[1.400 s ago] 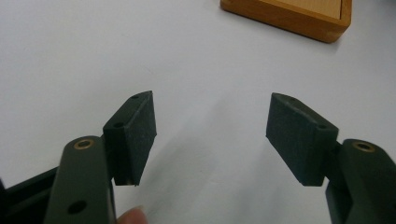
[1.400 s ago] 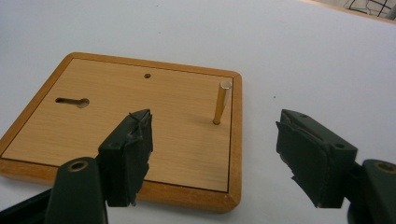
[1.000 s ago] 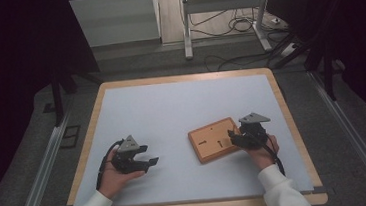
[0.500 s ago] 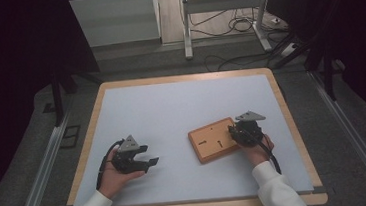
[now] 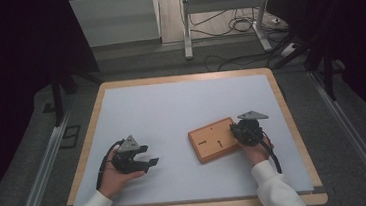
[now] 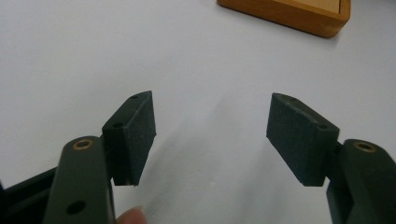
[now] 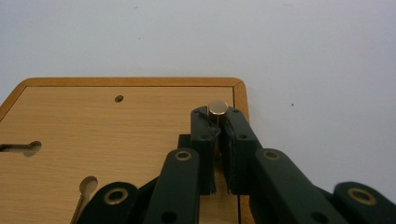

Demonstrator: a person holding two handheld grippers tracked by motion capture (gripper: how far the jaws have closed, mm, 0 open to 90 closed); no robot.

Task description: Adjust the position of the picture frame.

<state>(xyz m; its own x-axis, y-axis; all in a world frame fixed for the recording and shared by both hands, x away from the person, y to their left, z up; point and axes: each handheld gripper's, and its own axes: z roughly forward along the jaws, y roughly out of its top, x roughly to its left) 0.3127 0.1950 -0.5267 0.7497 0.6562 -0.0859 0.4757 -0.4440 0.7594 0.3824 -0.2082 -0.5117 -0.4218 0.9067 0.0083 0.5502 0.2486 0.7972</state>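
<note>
A: From above, where is the right gripper?

B: At the right edge of the wooden board, which lies flat on the white table top, right of the middle. The hand hides what the jaws do there.

A: And its own camera?

B: The right gripper view settles it: the right gripper has just been closing, and its jaws now pinch a small metal pin that stands upright at the board's corner. That view also shows a small hole and two keyhole slots in the wood.

A: The left gripper?

B: It rests near the front left of the table, well apart from the board. In the left gripper view its jaws are spread wide over bare white surface.

A: The room?

B: Dark, with a grey floor, a metal stand and loose cables behind the table.
</note>
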